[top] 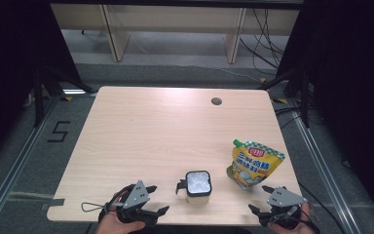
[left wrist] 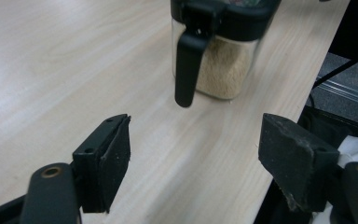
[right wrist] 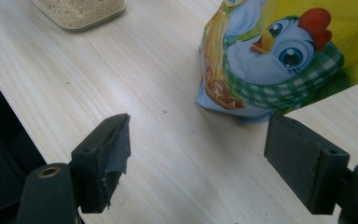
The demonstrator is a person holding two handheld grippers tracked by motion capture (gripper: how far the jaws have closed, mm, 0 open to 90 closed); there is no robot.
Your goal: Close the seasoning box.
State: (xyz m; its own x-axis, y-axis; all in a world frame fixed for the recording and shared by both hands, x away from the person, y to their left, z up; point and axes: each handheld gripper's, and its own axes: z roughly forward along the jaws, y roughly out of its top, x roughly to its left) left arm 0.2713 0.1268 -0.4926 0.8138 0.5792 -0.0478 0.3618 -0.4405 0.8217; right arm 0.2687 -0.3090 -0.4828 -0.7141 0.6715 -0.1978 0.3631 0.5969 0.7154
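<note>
Grippers wait at the bottom edge of the high view, one in each of a person's hands, above a pale wooden surface (top: 141, 126). The left gripper (top: 143, 207) sits at lower left of the frame, its fingers (left wrist: 105, 161) spread wide and holding nothing. Just ahead of it in the left gripper view, in the upper middle of the frame, stands a clear seasoning jar (left wrist: 223, 56) with a black lid and a black handle (left wrist: 189, 70) hanging down its near side; pale granules fill its lower part. The right gripper (top: 277, 207) hovers at lower right, its fingers (right wrist: 105, 156) equally wide and empty, with a yellow stand-up pouch (right wrist: 279, 60) printed with a cartoon chicken upright near it, in the upper right of the right gripper view. In the high view the jar stands at lower centre, between the two grippers, the pouch well to its right. To judge from the layout, the opening step is a grasp on each item. Done well, the left fingers should straddle the jar's body low and square rather than catch the handle, while the right fingers close on the pouch's stiff upper part so it does not buckle or tip.
</note>
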